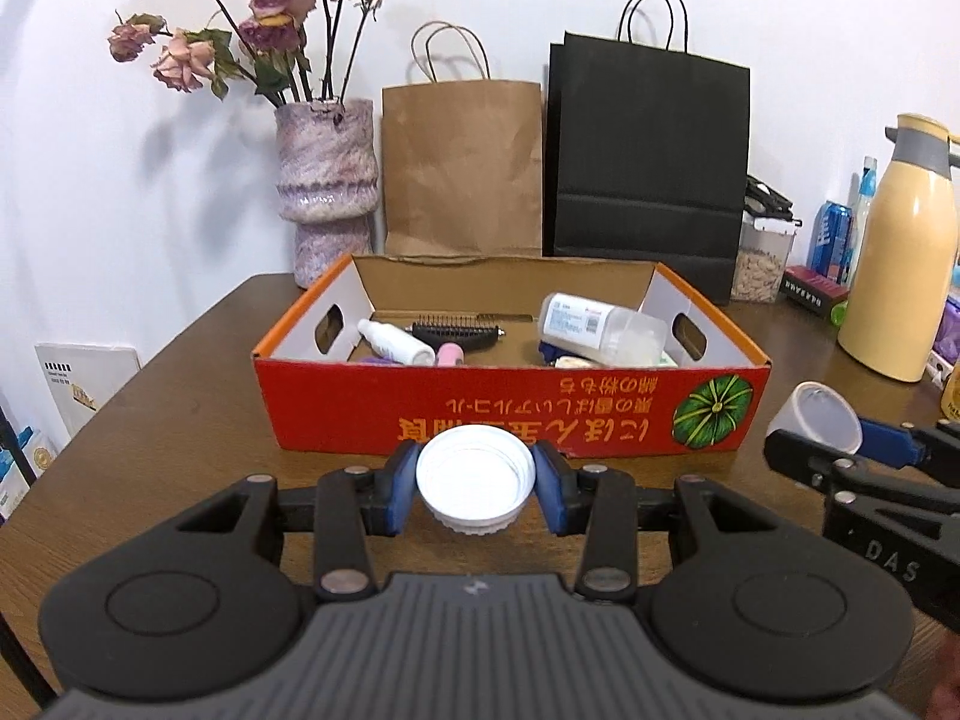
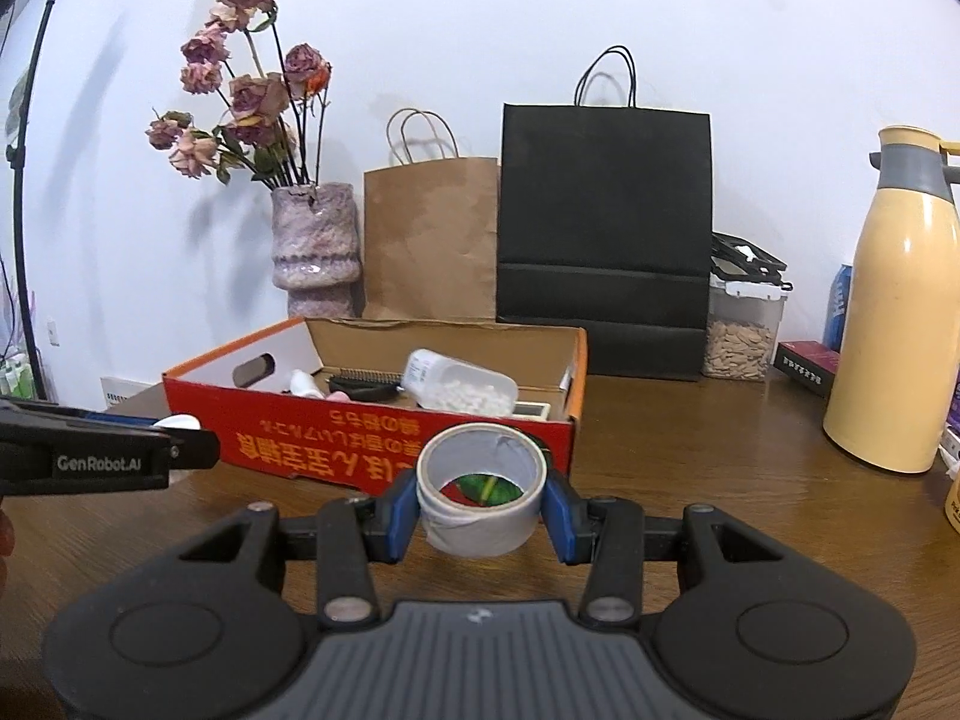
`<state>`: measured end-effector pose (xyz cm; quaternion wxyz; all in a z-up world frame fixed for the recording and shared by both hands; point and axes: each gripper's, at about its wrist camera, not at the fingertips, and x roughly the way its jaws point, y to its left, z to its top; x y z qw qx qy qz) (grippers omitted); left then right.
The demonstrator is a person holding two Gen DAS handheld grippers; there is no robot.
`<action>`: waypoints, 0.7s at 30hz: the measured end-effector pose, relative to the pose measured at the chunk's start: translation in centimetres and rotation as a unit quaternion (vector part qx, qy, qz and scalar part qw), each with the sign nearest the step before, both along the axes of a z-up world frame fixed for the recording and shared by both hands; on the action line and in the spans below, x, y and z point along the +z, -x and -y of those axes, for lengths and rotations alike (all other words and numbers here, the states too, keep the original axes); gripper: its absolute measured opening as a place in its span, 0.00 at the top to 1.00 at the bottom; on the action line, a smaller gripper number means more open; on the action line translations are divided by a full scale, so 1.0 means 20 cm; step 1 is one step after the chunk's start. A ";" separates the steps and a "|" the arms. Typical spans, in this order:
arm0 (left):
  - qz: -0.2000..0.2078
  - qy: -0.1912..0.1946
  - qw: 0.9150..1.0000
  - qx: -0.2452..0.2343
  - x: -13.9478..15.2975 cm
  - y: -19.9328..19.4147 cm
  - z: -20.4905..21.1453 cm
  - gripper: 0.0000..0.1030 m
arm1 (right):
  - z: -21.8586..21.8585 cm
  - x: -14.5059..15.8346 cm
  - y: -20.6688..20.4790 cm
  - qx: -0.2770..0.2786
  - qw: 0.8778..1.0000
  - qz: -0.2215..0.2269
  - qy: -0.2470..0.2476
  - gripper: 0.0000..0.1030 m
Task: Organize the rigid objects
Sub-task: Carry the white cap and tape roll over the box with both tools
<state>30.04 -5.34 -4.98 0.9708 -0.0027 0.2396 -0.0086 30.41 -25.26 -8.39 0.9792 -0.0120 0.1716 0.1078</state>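
Note:
My left gripper is shut on a white screw lid, held above the table just in front of the red cardboard box. My right gripper is shut on a roll of white tape, held before the box's right front corner. The tape also shows in the left wrist view, at the right. The box holds a black brush, a small white bottle, a pink item and a clear pill bottle lying on its side.
Behind the box stand a vase of dried roses, a brown paper bag and a black paper bag. At the right are a clear food container, a yellow thermos and small cans and boxes. The wooden table ends at left.

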 end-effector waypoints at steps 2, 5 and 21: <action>0.005 -0.001 1.000 0.000 0.02 0.00 -0.01 0.60 | -0.02 0.01 0.00 0.005 1.000 0.001 -0.002 0.59; 0.013 0.000 1.000 0.003 0.05 0.00 -0.03 0.60 | -0.05 0.02 -0.01 0.008 1.000 0.003 -0.005 0.59; 0.036 0.017 0.999 0.023 0.15 -0.15 -0.13 0.60 | -0.18 0.12 -0.14 0.019 1.000 0.017 -0.011 0.59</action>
